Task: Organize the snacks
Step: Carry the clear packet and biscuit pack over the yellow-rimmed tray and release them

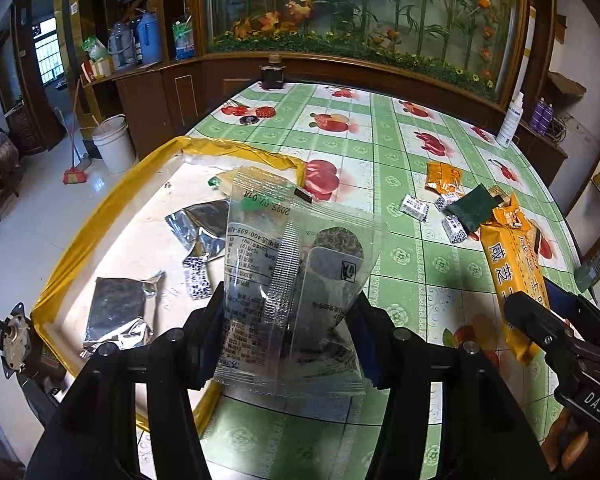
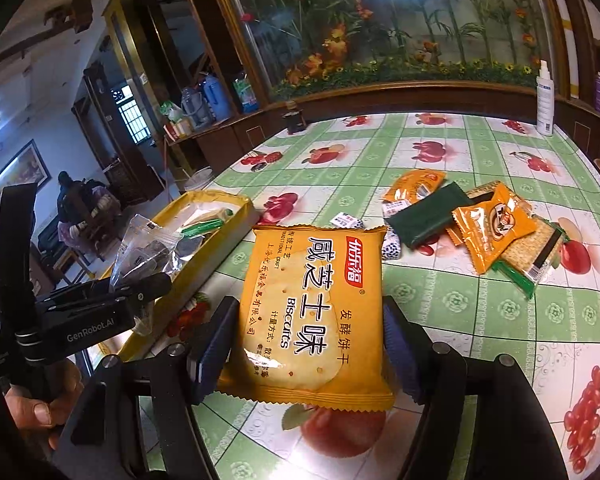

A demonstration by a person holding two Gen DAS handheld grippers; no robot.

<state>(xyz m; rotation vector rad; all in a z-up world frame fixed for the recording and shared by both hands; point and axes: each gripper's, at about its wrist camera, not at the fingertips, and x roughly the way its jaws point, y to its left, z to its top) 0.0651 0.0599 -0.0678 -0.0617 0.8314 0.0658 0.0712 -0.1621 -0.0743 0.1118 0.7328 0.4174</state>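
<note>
Clear snack packet [image 1: 296, 280] sits clamped betw. left gripper [image 1: 290, 320] pads, raised over yellow-edged tray [image 1: 100, 216]. Orange biscuit pack [image 2: 312, 316] clamped in right gripper [image 2: 308, 344], above green-checked table [image 2: 480, 312].

A: Where is the yellow-edged cardboard tray [image 1: 112, 216]?
B: At the left edge of the fruit-print oilcloth surface [image 1: 380, 128]; silver foil packets [image 1: 118, 312] lie in it.
A: And the loose snacks?
B: Right of the tray: an orange sachet [image 1: 443, 176], with a dark green pouch [image 1: 473, 210] nearer. A white spray bottle [image 2: 545, 100] stands far behind.
</note>
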